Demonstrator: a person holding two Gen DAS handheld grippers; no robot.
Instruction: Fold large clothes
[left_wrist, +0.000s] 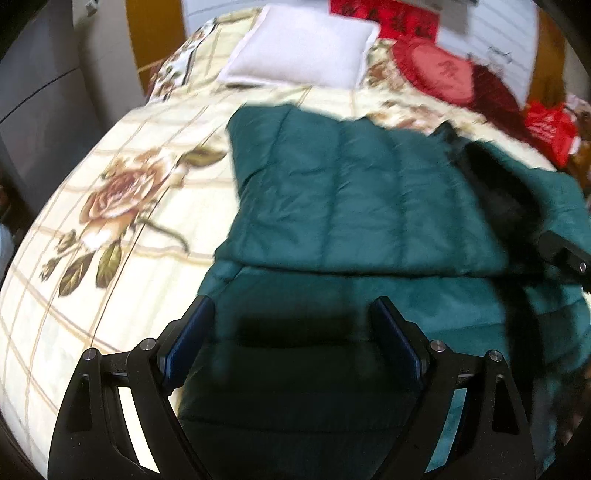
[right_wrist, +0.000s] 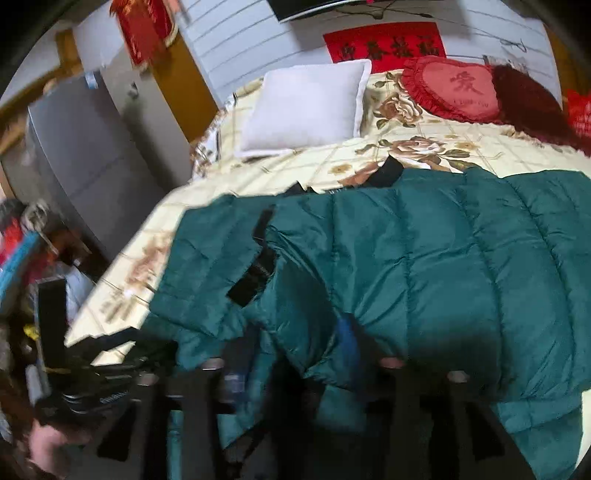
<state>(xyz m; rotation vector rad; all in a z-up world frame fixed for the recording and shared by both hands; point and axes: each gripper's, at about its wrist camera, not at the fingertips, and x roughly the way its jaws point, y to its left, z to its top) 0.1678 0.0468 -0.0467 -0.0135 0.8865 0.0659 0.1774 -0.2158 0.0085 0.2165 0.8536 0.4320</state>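
Mid-fold: left tongs (left_wrist: 291, 332) gape over the jacket (left_wrist: 351, 192); right tongs (right_wrist: 295, 365) released — next, regrip the near hem.

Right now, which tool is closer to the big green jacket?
It is too close to call. The left tool hovers open just above the green jacket's near edge. The right tool, blurred, sits low at its near edge, padding bunched between its fingers.

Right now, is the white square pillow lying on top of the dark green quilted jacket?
No, white square pillow rests beyond dark green quilted jacket, apart.
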